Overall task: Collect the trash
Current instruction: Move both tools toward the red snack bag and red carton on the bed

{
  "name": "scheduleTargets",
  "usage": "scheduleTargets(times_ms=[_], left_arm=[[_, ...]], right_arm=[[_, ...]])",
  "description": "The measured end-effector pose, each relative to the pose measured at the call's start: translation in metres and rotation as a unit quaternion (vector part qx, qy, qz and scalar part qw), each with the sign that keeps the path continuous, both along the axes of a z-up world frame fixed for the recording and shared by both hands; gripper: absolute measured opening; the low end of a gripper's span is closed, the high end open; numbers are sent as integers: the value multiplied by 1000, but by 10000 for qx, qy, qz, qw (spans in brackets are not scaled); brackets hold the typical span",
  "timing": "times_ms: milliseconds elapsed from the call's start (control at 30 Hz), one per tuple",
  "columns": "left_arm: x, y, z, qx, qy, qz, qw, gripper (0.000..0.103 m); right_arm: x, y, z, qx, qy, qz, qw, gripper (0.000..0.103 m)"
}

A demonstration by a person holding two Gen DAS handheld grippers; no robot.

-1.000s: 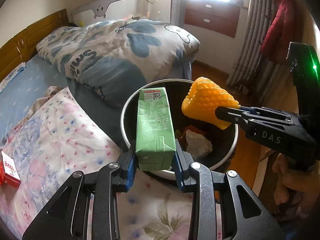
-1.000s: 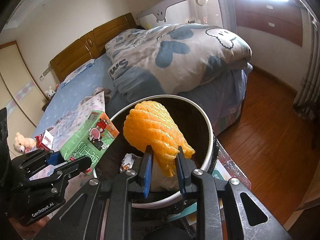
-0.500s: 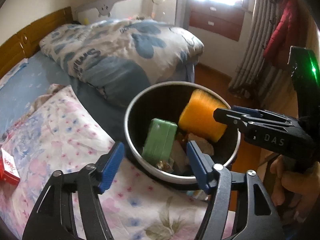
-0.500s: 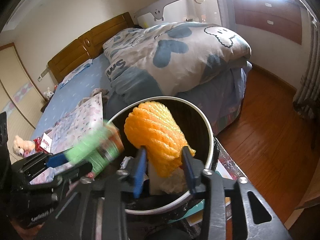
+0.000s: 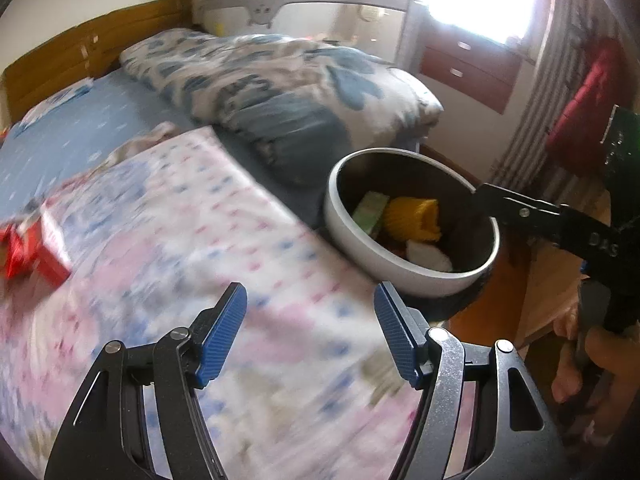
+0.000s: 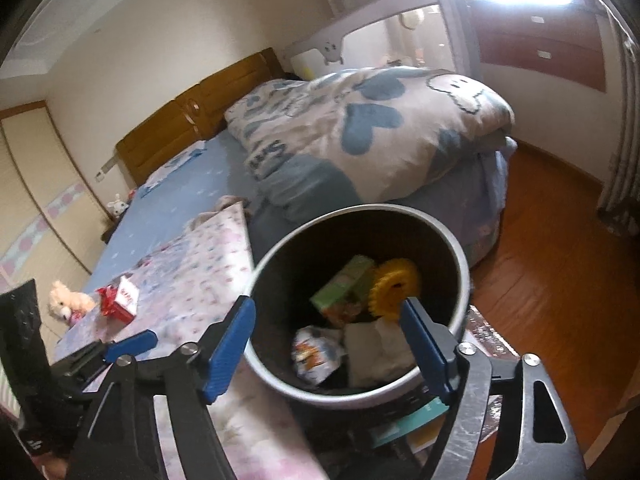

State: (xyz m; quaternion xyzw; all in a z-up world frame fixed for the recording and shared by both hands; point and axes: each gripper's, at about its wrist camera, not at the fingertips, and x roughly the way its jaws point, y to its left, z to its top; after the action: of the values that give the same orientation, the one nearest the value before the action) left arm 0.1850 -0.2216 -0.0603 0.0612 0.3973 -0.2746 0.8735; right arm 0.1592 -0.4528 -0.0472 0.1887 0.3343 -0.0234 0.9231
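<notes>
- Our left hand-held gripper (image 5: 310, 330) and right hand-held gripper (image 6: 326, 346) now gape wide, both empty.
- The green carton (image 6: 344, 282) and orange foam net (image 6: 396, 286) have dropped into the bin (image 6: 460, 264).
- The red packet (image 5: 48, 240), frame left, looks like the next pickup.

The trash bin (image 6: 460, 264) stands at the foot corner of the bed (image 5: 100, 136), its mouth open upward with nothing across it; the green carton (image 6: 344, 280), the orange foam net (image 6: 394, 284) and crumpled wrappers (image 6: 316, 350) lie low inside, leaving room above them. The right claw (image 6: 328, 340) hangs spread wide over the near rim, and the left claw (image 5: 308, 328) is spread over the floral sheet (image 5: 192, 240), beside the bin. That sheet is flat and open as far as the red box (image 5: 52, 244) near its far edge. Behind the bin the heaped duvet (image 6: 372, 132) rises as a soft wall. Right of the bin lies bare wooden floor (image 6: 560, 280).
</notes>
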Motion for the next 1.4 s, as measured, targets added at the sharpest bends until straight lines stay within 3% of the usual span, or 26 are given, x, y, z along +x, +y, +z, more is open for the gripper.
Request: scheduleTargets(times_ms=[433, 933, 1133, 1400], left_arm=[[-11, 116, -11, -128, 71, 1107, 9937, 67], [-3, 222, -26, -103, 261, 2184, 9755, 68], [14, 247, -30, -101, 319, 2435, 9693, 68], [74, 272, -31, -236, 442, 2677, 9622, 68]], right_arm=[[4, 94, -10, 105, 9, 811, 9967, 83], [36, 194, -32, 80, 211, 1771, 9839, 85], [54, 225, -41, 43, 277, 2082, 9777, 85], [79, 238, -46, 81, 357, 2126, 9764, 85]])
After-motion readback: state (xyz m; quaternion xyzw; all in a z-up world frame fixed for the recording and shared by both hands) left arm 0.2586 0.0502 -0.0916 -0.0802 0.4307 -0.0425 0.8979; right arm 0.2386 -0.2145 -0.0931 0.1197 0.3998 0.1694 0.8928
